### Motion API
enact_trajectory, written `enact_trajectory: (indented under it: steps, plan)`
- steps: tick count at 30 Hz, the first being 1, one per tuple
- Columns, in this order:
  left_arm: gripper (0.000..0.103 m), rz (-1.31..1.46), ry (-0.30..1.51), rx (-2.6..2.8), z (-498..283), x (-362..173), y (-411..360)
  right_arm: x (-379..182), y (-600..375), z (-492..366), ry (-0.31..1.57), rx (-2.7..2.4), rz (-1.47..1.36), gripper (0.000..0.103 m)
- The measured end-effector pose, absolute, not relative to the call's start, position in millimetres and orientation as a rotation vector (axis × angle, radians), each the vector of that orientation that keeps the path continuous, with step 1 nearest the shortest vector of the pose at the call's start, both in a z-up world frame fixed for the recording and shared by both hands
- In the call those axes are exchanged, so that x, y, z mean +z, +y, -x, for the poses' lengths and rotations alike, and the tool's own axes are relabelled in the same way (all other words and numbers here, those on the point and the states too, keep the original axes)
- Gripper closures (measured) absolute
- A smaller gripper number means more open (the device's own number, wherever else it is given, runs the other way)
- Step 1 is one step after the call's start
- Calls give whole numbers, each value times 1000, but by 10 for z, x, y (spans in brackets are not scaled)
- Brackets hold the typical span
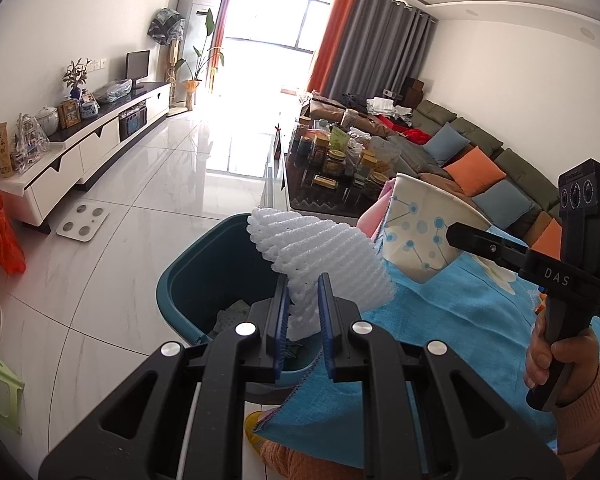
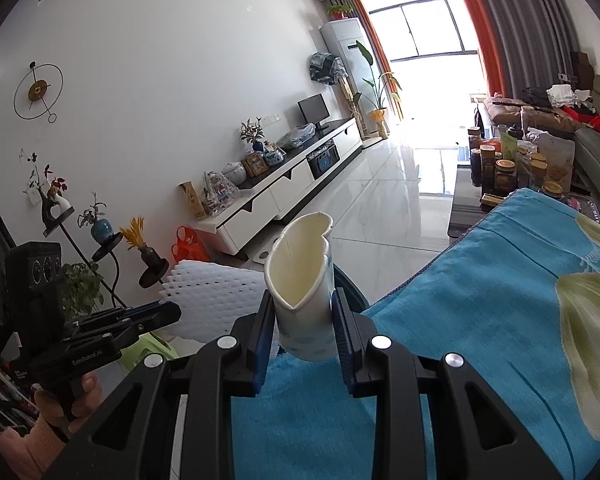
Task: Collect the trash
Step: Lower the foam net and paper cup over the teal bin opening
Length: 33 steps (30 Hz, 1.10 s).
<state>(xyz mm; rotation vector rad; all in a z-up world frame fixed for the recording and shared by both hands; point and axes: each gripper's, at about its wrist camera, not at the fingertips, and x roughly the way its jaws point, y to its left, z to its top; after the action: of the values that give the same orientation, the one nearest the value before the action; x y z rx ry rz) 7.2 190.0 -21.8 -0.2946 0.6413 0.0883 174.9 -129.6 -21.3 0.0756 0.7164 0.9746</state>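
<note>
Two hand-held grippers carry refuse toward a bin. The left gripper [image 1: 303, 312] is clenched on one end of a white foam fruit-netting sleeve [image 1: 320, 256]; the sleeve's long axis rises from the jaws up and away, its free end flaring above the open mouth of a teal plastic waste bin [image 1: 188, 272] that stands on the tiled floor against the edge of a blue floral cloth [image 1: 440, 312]. Holding the netting by its end leaves most of it over the opening, presumably so that it can drop straight in once let go. The right gripper [image 2: 304, 320] grasps a crushed white paper cup with blue dot print [image 2: 300, 280] by its lower body; the cup stands near upright in the right wrist view, long axis rising from the jaws, its dented mouth upward. In the left wrist view the cup [image 1: 420, 232] hangs above the cloth, just beside the netting and not yet over the bin, probably awaiting its turn
</note>
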Motion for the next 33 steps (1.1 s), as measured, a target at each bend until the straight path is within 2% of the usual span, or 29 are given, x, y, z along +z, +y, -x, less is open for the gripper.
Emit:
enact_trajectory:
  steps: [33]
  plan:
    - [88,320,705,199,-371,-475,1906,-466,-520,-1968,810,991,23,76]
